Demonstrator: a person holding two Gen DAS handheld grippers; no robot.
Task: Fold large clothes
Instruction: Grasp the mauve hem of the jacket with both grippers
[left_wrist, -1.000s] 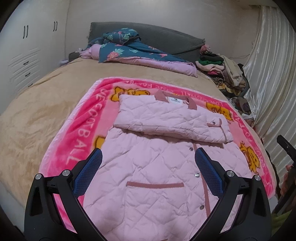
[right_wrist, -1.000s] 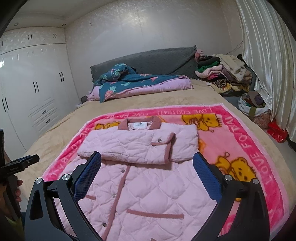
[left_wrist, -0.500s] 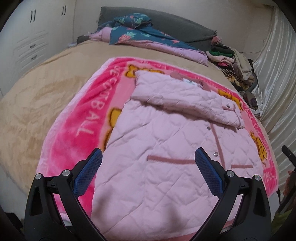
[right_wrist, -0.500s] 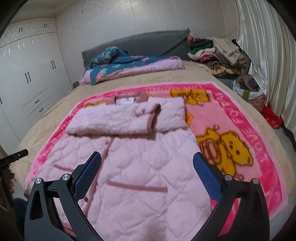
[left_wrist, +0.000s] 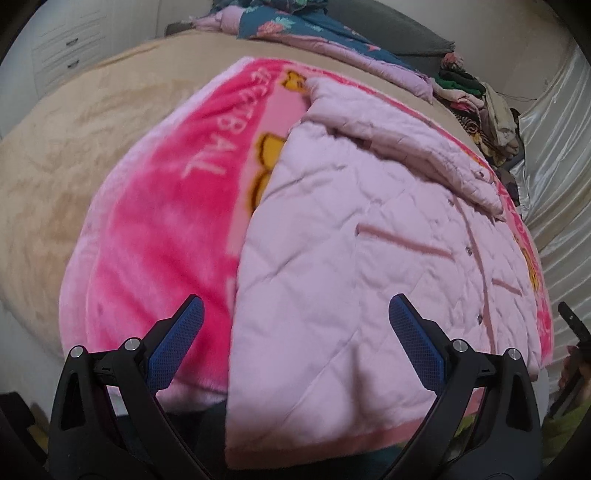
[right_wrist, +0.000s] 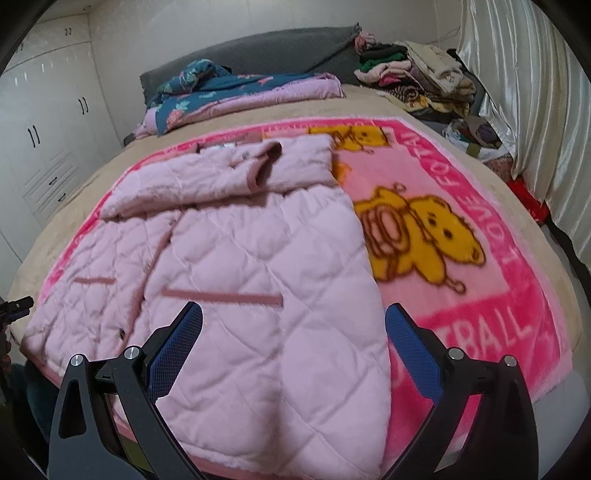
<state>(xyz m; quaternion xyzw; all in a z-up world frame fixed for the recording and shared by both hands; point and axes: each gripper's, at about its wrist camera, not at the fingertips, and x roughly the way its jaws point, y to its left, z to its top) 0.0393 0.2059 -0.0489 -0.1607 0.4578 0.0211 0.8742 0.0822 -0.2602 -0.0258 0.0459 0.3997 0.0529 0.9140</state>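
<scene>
Left wrist view: left gripper (left_wrist: 291, 343) spread wide, holding nothing; the quilted pink jacket (left_wrist: 369, 258) lies flat ahead, its hem corner just beneath the jaws.

Right wrist view: right gripper (right_wrist: 291, 347) likewise spread and empty over the opposite hem corner. Judged soft, padded, light, bulky; take hold at the hem corners.

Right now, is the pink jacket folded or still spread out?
Partly folded. The jacket's sleeves are laid across its chest, but the body lies flat at full length on the blanket, hem unfolded.
</scene>
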